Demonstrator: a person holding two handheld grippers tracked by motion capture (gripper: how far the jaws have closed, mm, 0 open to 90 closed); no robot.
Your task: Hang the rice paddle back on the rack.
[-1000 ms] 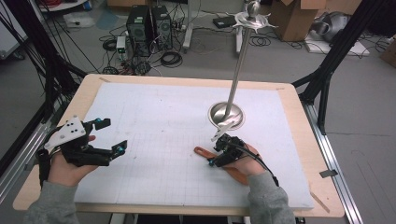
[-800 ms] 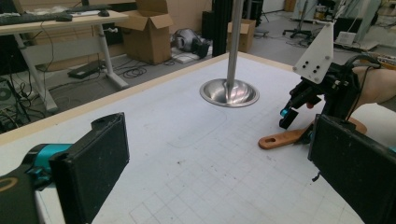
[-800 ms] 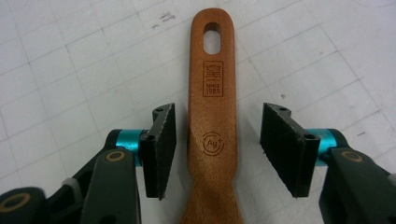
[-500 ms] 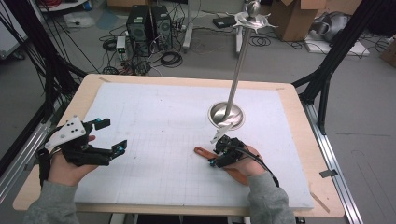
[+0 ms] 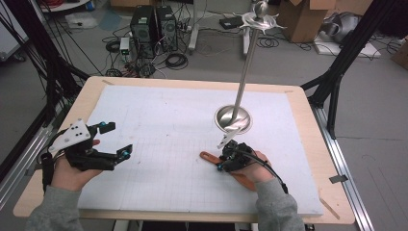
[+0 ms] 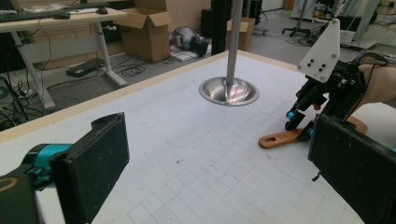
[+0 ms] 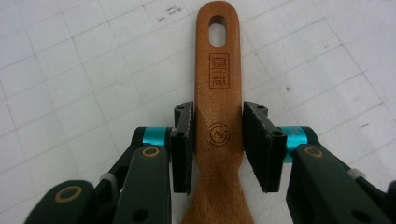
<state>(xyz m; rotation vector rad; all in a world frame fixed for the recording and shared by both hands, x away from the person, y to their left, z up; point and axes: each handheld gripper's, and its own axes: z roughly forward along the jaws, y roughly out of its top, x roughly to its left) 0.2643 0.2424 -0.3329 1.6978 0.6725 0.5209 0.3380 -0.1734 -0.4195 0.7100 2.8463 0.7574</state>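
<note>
Wooden spatula [image 7: 218, 116] flat on counter [image 5: 159, 120] mat, near stand base [image 5: 233, 118]. Your right tool [image 7: 218, 135] straddles handle at narrow neck, pads touching both edges: gripping for stable lift. Your left tool [image 5: 113, 139] held open, clear, well apart.

Brown wooden spatula [image 7: 218, 140], hanging hole in handle end, stamped logos, lying flat on white gridded mat [image 5: 163, 130]

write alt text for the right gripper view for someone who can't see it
The right gripper closes its two black fingers on the flat handle of a wooden utensil, which lies on a white gridded mat. The handle's hanging hole points away from the camera.
</note>
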